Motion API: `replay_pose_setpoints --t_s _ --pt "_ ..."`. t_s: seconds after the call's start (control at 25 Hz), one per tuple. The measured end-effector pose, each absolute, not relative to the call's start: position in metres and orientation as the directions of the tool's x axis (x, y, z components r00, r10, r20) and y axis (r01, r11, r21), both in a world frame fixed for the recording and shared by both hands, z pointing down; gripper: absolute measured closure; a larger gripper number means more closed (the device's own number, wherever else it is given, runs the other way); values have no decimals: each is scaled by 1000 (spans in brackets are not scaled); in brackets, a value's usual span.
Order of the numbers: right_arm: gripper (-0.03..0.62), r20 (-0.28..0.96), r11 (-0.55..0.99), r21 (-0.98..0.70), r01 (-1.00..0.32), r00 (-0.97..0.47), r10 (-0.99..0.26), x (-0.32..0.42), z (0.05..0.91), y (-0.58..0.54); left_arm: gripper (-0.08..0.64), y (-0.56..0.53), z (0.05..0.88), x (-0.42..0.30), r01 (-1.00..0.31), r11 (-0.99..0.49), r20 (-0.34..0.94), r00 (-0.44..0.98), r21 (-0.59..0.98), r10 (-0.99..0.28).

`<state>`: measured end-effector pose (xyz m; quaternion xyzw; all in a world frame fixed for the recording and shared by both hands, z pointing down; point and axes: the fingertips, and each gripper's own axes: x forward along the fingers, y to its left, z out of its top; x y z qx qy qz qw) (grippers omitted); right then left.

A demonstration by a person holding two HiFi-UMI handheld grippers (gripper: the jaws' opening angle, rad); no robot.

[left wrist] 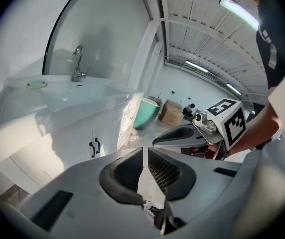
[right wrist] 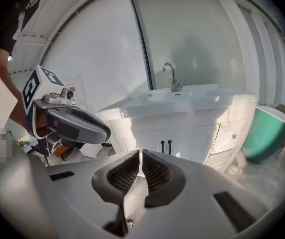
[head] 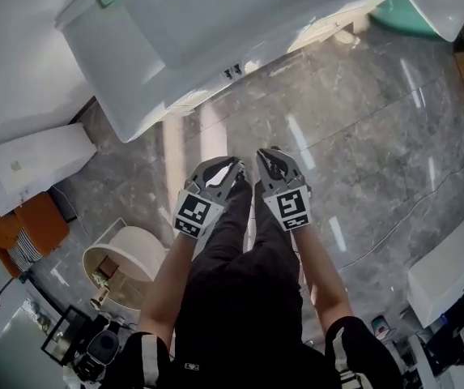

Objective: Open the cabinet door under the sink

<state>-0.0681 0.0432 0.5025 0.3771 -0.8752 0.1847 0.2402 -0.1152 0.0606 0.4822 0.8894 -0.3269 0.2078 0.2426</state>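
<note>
Head view: my grey left gripper (head: pixel 233 168) and right gripper (head: pixel 266 160) hang side by side, both claws pressed together, empty.
White black-handled cabinet door (right wrist: pixel 152 136) stands closed under the white sink (right wrist: pixel 182 99), well apart from both.

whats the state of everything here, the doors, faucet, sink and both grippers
cabinet doors: both shut, handles untouched
faucet: no water seen running
sink basin: empty as far as it shows
left gripper: jaws together, holding nothing
right gripper: jaws together, holding nothing, pointed at the door handles but short of them
</note>
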Motion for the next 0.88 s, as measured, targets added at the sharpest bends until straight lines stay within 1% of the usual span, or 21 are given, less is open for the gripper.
replay_pose_setpoints --t_s 0.12,0.28,0.44,0.56,0.64,0.88 --pt "520 575 626 -152 -765 -583 -573 -63 564 19 522 49 535 -114 -699 -662 558 675 271 -484" --pt "520 586 593 -140 -793 -549 -596 -58 637 -14 522 39 596 -115 -717 -637 566 661 283 -493" --pt "520 582 590 -111 -800 -533 -614 -67 687 -44 522 36 643 -107 -690 -680 582 667 248 -464" --pt "518 564 578 -91 -811 -521 -641 -79 706 -68 522 25 662 -106 -685 -684 577 673 251 -463" --pt "498 549 568 -84 -819 -514 -659 -88 712 -85 522 14 666 -106 -692 -679 571 669 246 -475" --pt "476 512 506 -60 -860 -462 -724 -99 705 -141 522 -7 669 -108 -709 -654 547 668 263 -504"
